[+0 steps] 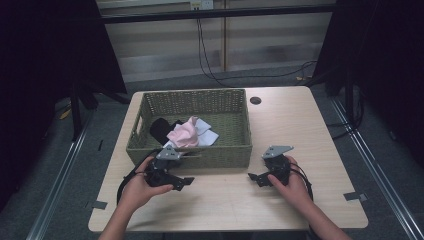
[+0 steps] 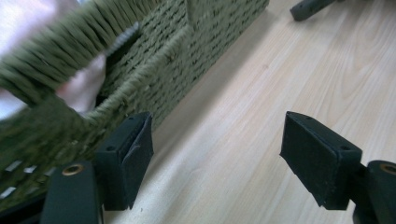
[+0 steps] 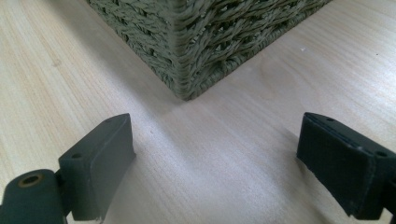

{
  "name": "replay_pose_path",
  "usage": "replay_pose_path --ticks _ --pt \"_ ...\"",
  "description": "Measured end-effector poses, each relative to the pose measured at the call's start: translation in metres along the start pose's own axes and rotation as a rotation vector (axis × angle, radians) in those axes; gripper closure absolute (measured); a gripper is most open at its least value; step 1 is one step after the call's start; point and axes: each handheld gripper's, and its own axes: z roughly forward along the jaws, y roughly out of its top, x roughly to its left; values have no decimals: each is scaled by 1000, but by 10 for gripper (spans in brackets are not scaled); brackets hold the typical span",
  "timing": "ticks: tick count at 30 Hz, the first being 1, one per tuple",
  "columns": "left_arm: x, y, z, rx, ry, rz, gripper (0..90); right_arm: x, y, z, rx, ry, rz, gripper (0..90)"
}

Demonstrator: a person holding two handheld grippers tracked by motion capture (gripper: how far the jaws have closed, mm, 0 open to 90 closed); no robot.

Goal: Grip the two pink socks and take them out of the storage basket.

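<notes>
Holding nothing, the left gripper (image 1: 187, 183) sits at lower left of the high view, jaws spread wide, just in front of the green woven basket (image 1: 235, 150). At lower right the right gripper (image 1: 253, 177) rests with jaws spread too, empty. Farther back, in the basket, lie a pink cloth (image 1: 184, 133), a white cloth (image 1: 207, 133) and a black cloth (image 1: 161, 127). My guess: the clothes are in, little is left.

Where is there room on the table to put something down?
Bare wood lies right of the basket, past the small dark hole, and along the near edge of the table. Inside the basket it's crowded with cloths.
</notes>
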Motion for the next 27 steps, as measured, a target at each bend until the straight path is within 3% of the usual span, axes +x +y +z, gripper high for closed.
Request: replay_pose_path --ticks 19,27 --pt "14 40 -34 -2 -34 -18 249 0 0 0 1 0 2 102" --pt "27 55 -43 -12 -35 -50 249 0 0 0 1 0 1 102"
